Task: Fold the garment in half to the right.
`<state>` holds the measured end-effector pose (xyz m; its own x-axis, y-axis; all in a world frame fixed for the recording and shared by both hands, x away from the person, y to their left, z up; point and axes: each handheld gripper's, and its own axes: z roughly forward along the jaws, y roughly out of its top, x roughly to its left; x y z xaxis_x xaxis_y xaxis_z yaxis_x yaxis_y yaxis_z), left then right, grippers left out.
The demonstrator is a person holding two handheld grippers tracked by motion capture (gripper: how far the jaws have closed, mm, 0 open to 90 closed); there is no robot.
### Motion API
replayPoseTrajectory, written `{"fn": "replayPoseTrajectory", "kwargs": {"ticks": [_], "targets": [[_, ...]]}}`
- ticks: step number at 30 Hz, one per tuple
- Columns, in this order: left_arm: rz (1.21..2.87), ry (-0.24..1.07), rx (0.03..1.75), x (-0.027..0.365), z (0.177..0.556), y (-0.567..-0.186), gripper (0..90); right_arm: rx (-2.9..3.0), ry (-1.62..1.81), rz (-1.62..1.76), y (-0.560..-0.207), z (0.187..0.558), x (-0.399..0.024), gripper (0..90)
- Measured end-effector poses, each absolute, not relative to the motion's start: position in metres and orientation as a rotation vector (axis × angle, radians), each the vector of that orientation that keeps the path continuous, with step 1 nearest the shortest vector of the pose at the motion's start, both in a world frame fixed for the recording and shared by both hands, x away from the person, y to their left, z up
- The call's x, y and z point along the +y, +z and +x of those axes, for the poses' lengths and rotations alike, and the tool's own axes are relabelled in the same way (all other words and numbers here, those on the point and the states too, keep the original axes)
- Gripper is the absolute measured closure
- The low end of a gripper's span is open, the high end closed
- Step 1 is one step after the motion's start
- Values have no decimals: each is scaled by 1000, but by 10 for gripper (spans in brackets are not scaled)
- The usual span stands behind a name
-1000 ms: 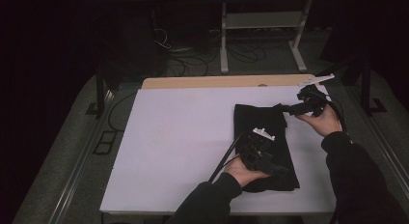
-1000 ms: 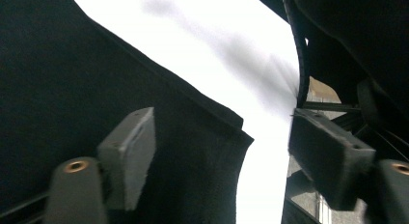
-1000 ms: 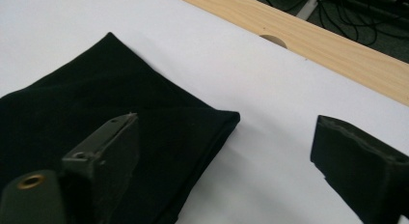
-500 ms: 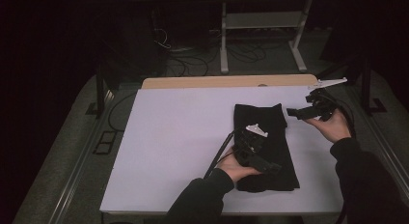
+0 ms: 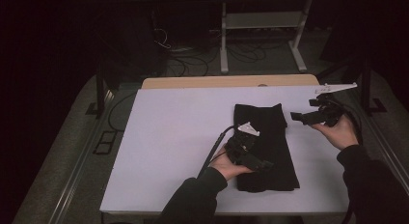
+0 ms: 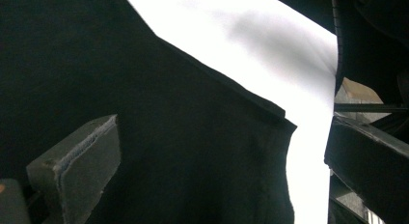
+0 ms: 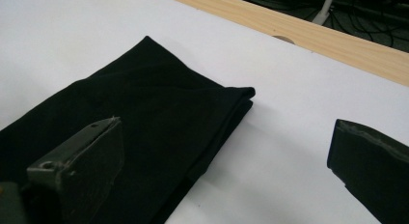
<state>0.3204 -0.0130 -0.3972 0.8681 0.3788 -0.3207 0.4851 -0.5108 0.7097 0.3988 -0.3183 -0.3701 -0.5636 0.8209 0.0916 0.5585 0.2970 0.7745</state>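
Lying folded flat on the right half of the white desk (image 5: 169,137): black cloth (image 5: 270,122), long side running near to far. Hovering over its near left part: left gripper (image 5: 263,163), jaws having just been opening, now spread wide, gripping nothing. Hanging just right of the cloth's far corner: right gripper (image 5: 295,117), jaws likewise freshly widened, empty.

Bare table (image 5: 169,137) left of cloth (image 5: 270,122)
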Motion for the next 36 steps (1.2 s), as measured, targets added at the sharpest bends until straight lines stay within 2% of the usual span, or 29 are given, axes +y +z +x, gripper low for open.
{"fn": "replayPoseTrajectory", "kwargs": {"ticks": [36], "targets": [[2079,-26,764,80,324,-393,0,2248,1259,1176,-367,343,-317,0]]}}
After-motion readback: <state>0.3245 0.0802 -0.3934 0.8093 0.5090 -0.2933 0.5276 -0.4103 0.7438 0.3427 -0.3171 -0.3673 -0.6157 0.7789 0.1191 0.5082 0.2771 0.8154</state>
